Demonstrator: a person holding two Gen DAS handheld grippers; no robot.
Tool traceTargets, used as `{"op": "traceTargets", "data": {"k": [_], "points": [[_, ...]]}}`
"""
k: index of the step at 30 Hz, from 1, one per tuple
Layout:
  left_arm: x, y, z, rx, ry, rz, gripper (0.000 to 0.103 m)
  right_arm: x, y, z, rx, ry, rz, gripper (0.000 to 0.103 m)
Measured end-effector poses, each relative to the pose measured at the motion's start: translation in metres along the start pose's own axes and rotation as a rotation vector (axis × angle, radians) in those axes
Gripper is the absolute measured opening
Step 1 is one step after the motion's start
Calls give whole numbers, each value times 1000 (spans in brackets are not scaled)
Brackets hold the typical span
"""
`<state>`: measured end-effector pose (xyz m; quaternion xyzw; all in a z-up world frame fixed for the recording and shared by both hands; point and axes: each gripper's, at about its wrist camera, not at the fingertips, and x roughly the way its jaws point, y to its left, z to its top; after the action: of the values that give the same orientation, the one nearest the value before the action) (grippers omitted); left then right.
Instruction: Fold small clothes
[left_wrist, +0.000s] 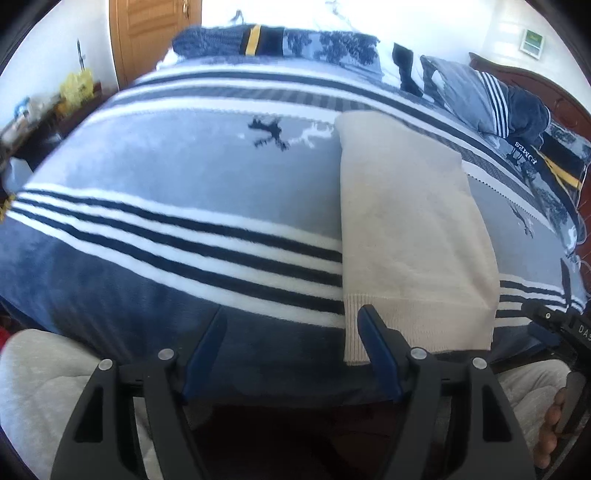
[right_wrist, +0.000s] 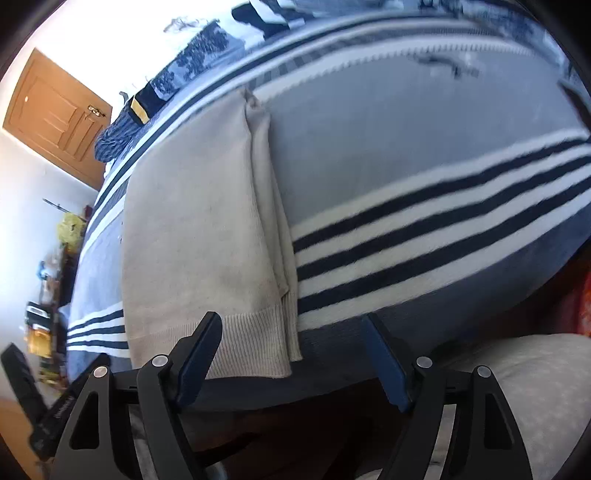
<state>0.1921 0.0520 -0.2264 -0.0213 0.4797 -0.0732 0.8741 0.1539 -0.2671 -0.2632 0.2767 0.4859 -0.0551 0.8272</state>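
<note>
A cream knit sweater (left_wrist: 410, 229) lies folded into a long strip on the blue striped blanket (left_wrist: 177, 177), its ribbed hem toward me at the bed's near edge. My left gripper (left_wrist: 291, 317) hangs open above that hem's left corner, with nothing between the fingers. In the right wrist view the same sweater (right_wrist: 199, 221) shows a folded sleeve along its right side. My right gripper (right_wrist: 291, 325) is open over the hem's right corner, with the left finger (right_wrist: 201, 343) over the ribbing. Neither gripper holds the cloth.
Pillows (left_wrist: 480, 96) and bunched bedding (left_wrist: 273, 40) lie at the far side of the bed, by a dark wooden headboard (left_wrist: 546, 85). A wooden door (right_wrist: 55, 110) and a cluttered side table (right_wrist: 48, 280) stand at the left. A person's grey-clad legs (left_wrist: 44, 387) are below the grippers.
</note>
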Motion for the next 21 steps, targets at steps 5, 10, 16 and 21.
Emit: {"op": "traceTargets", "data": {"k": [5, 10, 16, 21], "points": [[-30, -7, -11, 55, -26, 22, 81, -23, 15, -11, -56, -42, -26, 82], [-51, -11, -23, 107, -15, 19, 81, -37, 25, -26, -60, -4, 27, 82], [-81, -12, -31, 129, -27, 34, 81, -50, 45, -43, -113, 64, -30, 82], [-117, -14, -25, 135, -99, 49, 88, -81, 72, -51, -192, 24, -93, 83]]}}
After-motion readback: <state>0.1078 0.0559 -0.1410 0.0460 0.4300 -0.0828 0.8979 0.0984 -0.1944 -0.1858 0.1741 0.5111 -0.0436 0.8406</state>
